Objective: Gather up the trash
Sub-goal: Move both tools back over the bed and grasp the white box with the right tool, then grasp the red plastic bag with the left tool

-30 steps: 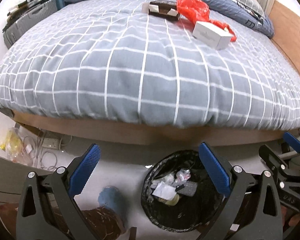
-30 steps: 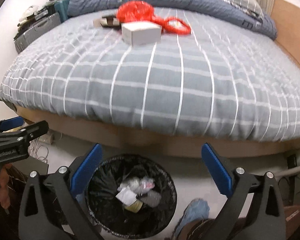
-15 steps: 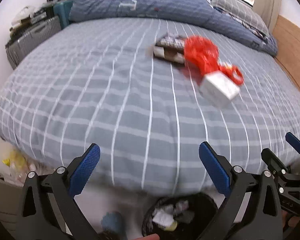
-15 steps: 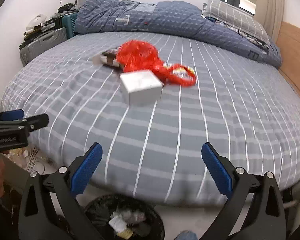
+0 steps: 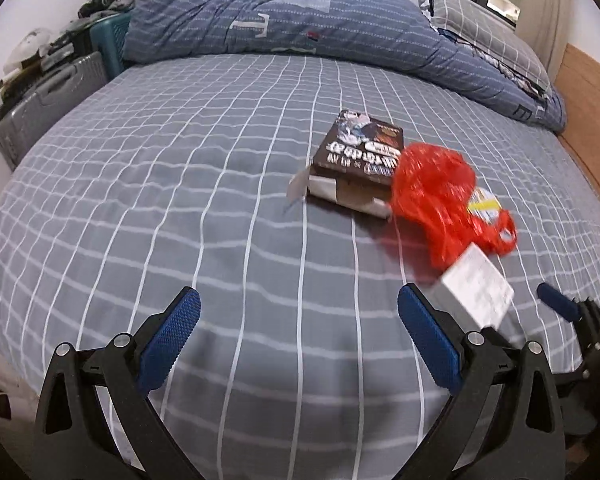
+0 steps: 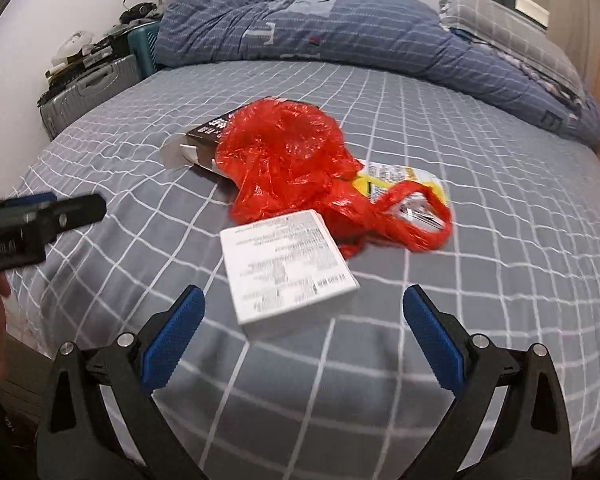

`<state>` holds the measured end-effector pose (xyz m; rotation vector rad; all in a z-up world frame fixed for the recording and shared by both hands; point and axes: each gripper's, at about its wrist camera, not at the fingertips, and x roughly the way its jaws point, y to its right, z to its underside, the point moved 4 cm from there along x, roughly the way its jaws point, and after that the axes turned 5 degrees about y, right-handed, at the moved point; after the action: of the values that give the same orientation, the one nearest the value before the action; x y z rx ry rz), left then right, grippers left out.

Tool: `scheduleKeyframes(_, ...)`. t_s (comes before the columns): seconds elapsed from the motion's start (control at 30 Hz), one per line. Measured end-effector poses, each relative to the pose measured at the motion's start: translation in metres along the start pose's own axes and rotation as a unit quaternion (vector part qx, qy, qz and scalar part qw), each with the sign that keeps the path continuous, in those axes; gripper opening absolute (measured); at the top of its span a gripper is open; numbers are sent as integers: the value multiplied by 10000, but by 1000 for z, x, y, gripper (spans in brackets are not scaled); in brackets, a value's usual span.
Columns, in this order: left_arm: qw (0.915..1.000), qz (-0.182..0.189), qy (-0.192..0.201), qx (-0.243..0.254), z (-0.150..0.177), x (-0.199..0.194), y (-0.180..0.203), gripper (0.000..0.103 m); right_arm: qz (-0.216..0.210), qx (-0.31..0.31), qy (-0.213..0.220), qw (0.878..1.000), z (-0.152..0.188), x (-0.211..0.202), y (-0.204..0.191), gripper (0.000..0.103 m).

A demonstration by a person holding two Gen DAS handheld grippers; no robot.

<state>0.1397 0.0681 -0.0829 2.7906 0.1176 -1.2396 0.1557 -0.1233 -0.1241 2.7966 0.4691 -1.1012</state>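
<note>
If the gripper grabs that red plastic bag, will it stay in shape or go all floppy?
Probably floppy: the red plastic bag looks thin, crinkled and slumped on the bed. It likely weighs little. Its handle loop lies around a yellow wrapper, which might drag along.

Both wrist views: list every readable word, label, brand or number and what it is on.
Dark box: large white stylised characters, upside down to the camera; cannot be read.
White box: a label of dense fine print; blurred, unreadable.
Yellow packet under the red bag: small print, too small to read.
Quilt: a pale "T"-like shape; uncertain as a letter.
Left gripper body: tiny white marking, illegible.
</note>
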Motion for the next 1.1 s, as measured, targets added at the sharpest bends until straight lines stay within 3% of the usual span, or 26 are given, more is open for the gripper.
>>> scheduleKeyframes(0.1, 10000, 21, 29, 93, -8, 11, 2, 97, -275, 133, -113, 9995, 1, 14, 1, 95)
scheduleKeyframes(0.3, 9999, 79, -83, 104, -8, 28, 5, 97, -380, 20, -216, 9990, 4, 30, -6, 95)
scheduleKeyframes(0.37, 9999, 69, -83, 78, -9, 31, 4, 97, -355, -45, -260, 9990, 6, 32, -7, 74)
scheduleKeyframes(0.73, 9998, 100, -85, 152, -11, 36, 16, 97, -411, -418, -149, 9982, 6, 4, -10, 73)
scheduleKeyframes(0.93, 9995, 205, -56, 222, -16, 36, 41, 97, -397, -315, -31, 9987, 5, -23, 15, 74)
scheduleKeyframes(1.1, 9988, 374, -6, 327, -22, 39, 73, 97, -10, -29, 127, 9999, 1, -38, 60, 74)
